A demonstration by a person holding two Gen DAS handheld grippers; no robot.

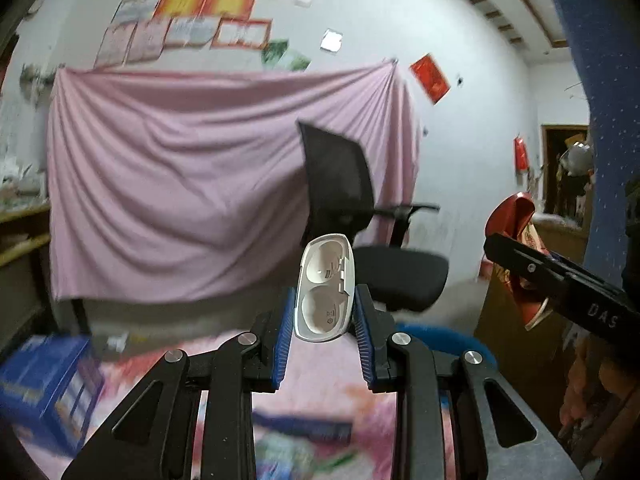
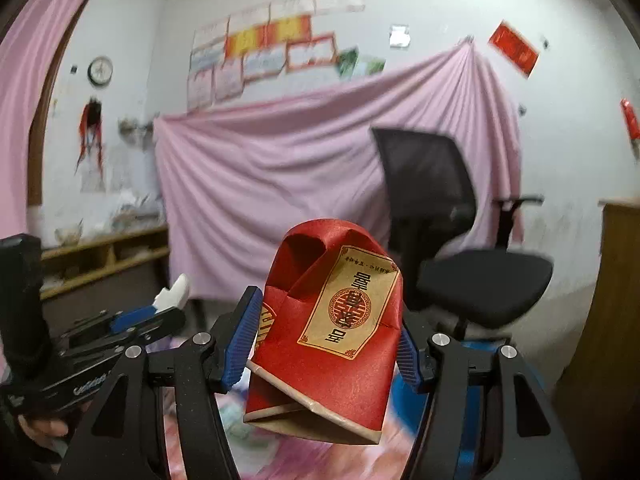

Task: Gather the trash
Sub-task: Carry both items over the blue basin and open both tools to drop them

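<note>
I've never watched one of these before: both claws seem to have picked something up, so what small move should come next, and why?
Probably carry both pieces toward a bin without loosening either grip. The left gripper is clamped on a white plastic tray, the right gripper on a crumpled red box, and both are held up in the air. No bin clearly shows, so finding it comes first.
</note>
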